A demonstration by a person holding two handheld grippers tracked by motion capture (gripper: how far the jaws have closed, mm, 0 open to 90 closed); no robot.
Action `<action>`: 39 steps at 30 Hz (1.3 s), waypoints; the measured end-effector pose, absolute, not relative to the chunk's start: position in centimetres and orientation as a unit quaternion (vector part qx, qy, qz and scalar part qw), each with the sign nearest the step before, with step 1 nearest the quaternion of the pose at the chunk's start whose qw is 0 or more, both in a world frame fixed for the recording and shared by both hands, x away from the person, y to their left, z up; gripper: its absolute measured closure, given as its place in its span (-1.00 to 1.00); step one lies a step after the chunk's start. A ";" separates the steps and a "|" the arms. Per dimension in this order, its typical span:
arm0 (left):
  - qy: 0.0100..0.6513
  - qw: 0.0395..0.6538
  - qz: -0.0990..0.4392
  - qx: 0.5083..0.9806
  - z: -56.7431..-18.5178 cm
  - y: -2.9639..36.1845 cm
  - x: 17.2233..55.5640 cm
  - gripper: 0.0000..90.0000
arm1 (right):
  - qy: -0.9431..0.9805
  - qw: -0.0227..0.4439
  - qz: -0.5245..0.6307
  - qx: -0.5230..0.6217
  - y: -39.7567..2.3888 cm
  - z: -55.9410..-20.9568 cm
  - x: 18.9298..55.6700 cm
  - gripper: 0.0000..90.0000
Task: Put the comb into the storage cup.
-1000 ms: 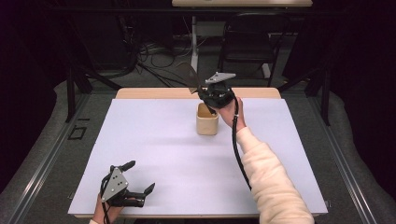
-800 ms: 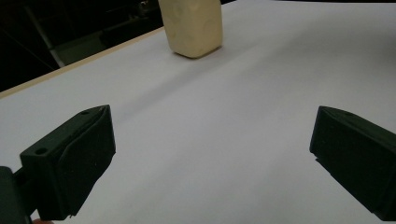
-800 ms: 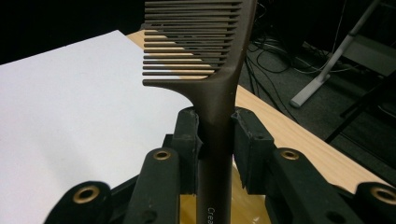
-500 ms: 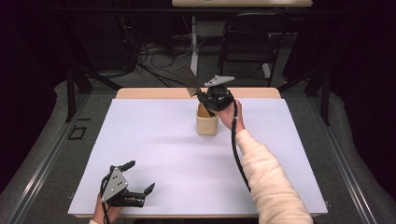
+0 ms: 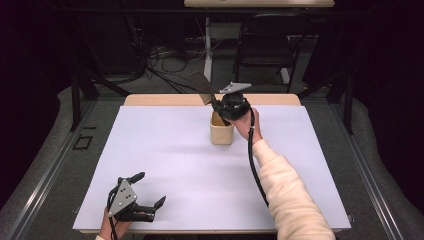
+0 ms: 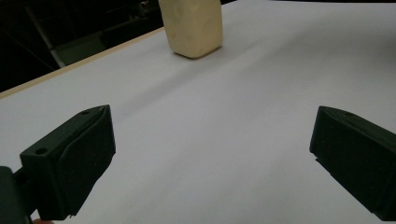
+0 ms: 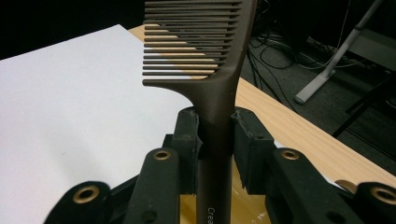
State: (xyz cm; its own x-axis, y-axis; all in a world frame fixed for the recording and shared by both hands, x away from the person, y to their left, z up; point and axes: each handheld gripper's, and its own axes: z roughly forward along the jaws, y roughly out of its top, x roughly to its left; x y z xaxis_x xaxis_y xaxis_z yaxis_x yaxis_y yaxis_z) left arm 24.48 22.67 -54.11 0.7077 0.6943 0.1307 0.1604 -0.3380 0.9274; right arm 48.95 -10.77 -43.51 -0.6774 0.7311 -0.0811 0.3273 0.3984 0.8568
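1. Dark room behind, cables on the floor; white-covered table (image 5: 165, 150) in front.
2. Far middle of the table: cream holder (image 5: 221, 132), upright, open top ready for tall items.
3. Just above it: right gripper (image 7: 217, 135), fingers (image 7: 189, 140) clamped on the handle of a brown comb (image 7: 205, 51), teeth end up, handle pointing down toward the holder — probably being set in or lifted out.
4. Near left: left gripper (image 5: 145, 197), fingers spread wide on nothing, parked well clear of the work.
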 end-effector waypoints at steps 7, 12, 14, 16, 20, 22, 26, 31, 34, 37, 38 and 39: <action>0.276 0.505 0.264 0.774 -54.1 22.7 24.5 -0.99 | 0.806 0.228 0.435 0.331 -10.8 -43.9 49.0 0.60; 0.276 0.506 0.264 0.774 -54.1 22.7 24.5 -0.99 | 0.807 0.227 0.434 0.330 -10.9 -44.0 49.0 0.60; 0.275 0.506 0.264 0.774 -54.1 22.7 24.5 -0.99 | 0.807 0.227 0.434 0.331 -11.0 -44.1 49.0 0.60; 0.276 0.506 0.264 0.773 -54.1 22.7 24.5 -1.00 | 0.806 0.226 0.434 0.332 -11.0 -44.1 49.0 0.60; 0.276 0.506 0.265 0.773 -54.1 22.7 24.5 -0.99 | 0.807 0.226 0.434 0.331 -11.1 -44.2 48.9 0.60; 0.276 0.506 0.265 0.773 -54.1 22.7 24.5 -1.00 | 0.807 0.226 0.434 0.331 -11.1 -44.1 48.9 0.60; 0.275 0.507 0.265 0.773 -54.1 22.7 24.5 -0.99 | 0.806 0.226 0.435 0.332 -11.2 -44.0 48.9 0.60; 0.275 0.506 0.265 0.773 -54.1 22.7 24.5 -0.99 | 0.807 0.225 0.433 0.332 -11.1 -44.3 49.0 0.60; 0.276 0.506 0.265 0.773 -54.1 22.7 24.5 -0.99 | 0.809 0.223 0.431 0.331 -11.0 -44.4 49.0 0.60; 0.276 0.506 0.265 0.773 -54.1 22.7 24.5 -1.00 | 0.811 0.222 0.428 0.330 -11.0 -44.6 49.0 0.60; 0.276 0.506 0.265 0.773 -54.1 22.7 24.4 -1.00 | 0.812 0.222 0.428 0.330 -11.0 -44.6 49.0 0.60; 0.275 0.505 0.266 0.774 -54.1 22.7 24.4 -0.99 | 0.812 0.223 0.427 0.329 -11.0 -44.7 49.0 0.60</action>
State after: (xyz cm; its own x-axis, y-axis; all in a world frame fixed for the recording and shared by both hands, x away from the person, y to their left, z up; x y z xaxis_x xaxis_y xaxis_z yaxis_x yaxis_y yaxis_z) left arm 24.44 22.67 -54.09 0.7073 0.6944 0.1324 0.1578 -0.3376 0.9280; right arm 49.01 -10.96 -44.66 -0.6838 0.7253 -0.0799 0.3446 0.4176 0.8408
